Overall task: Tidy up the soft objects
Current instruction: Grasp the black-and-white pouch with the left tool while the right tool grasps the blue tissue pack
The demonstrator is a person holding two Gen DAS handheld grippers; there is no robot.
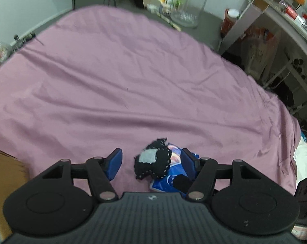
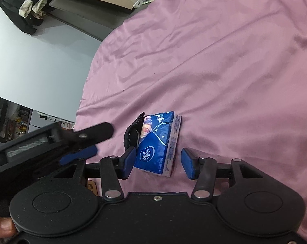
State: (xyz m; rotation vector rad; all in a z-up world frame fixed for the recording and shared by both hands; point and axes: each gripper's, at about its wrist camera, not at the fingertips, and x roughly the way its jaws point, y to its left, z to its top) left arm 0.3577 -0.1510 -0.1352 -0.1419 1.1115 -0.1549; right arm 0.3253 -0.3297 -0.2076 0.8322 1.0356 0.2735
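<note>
Bed, pink sheet (image 1: pixel 133 81): wrinkled, spread flat.
Tissue pack (image 2: pixel 159 142): blue, "Vinda" printed, lying flat on sheet near its near edge.
Black fabric toy (image 1: pixel 153 162): soft, white stitching, grey patch; touching tissue pack, partly over it in left wrist view, just a sliver past pack's left edge in right wrist view.
Left gripper (image 1: pixel 151 162): jaws spread wide, either side of toy and pack; right blue pad at pack's edge, contact unclear.
Right gripper (image 2: pixel 157 162): jaws open, straddling near end of tissue pack; left pad beside pack, right pad apart.
</note>
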